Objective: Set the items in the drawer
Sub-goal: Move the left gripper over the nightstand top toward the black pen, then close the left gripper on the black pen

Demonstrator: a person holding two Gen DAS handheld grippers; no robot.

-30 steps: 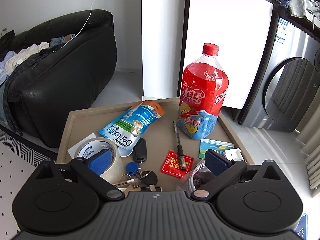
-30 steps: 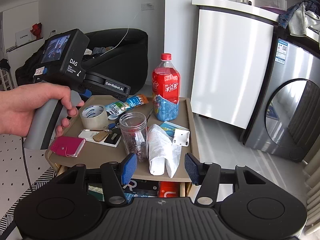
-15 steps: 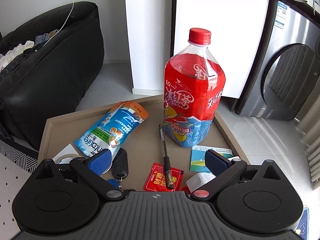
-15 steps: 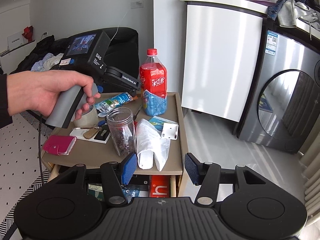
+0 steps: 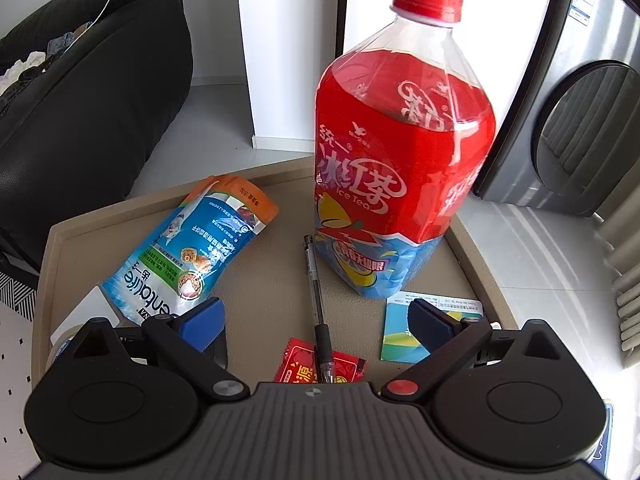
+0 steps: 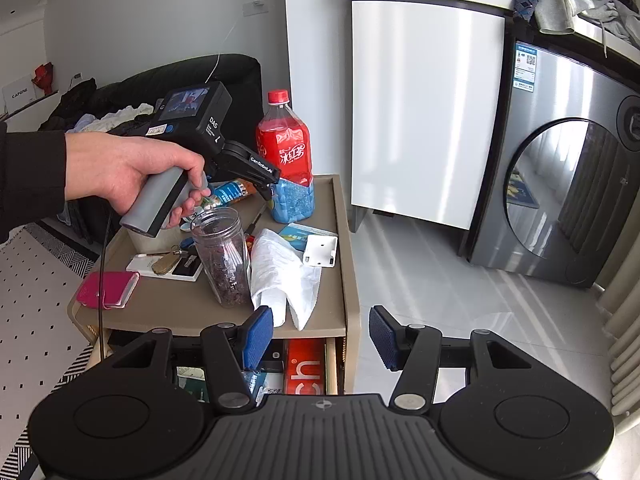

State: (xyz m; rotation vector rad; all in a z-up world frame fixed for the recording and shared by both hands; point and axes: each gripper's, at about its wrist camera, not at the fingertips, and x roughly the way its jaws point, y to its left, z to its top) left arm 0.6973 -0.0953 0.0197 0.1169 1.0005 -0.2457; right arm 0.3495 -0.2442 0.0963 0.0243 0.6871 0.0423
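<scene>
A red iced-tea bottle (image 5: 404, 152) with a red cap stands at the far right of the tan cabinet top (image 5: 120, 224). My left gripper (image 5: 314, 324) is open and hovers just short of the bottle, above a black pen (image 5: 318, 300) and a red sachet (image 5: 296, 368). A blue Dentalife pouch (image 5: 192, 256) lies to its left and a card (image 5: 396, 340) to its right. In the right wrist view a hand holds the left gripper (image 6: 270, 186) beside the bottle (image 6: 286, 152). My right gripper (image 6: 320, 340) is open and empty, in front of the open drawer (image 6: 304, 368).
On the cabinet top (image 6: 348, 280) stand a clear jar (image 6: 224, 256), a white plastic bag (image 6: 280, 276), a white bracket (image 6: 320, 250), a pink wallet (image 6: 106, 290) and keys. A black sofa (image 5: 80, 92) is at the left, a washing machine (image 6: 568, 184) at the right.
My left gripper has moved forward over the tape roll and keys, right up to the bottle. The right gripper has pulled back slightly and stays open.
</scene>
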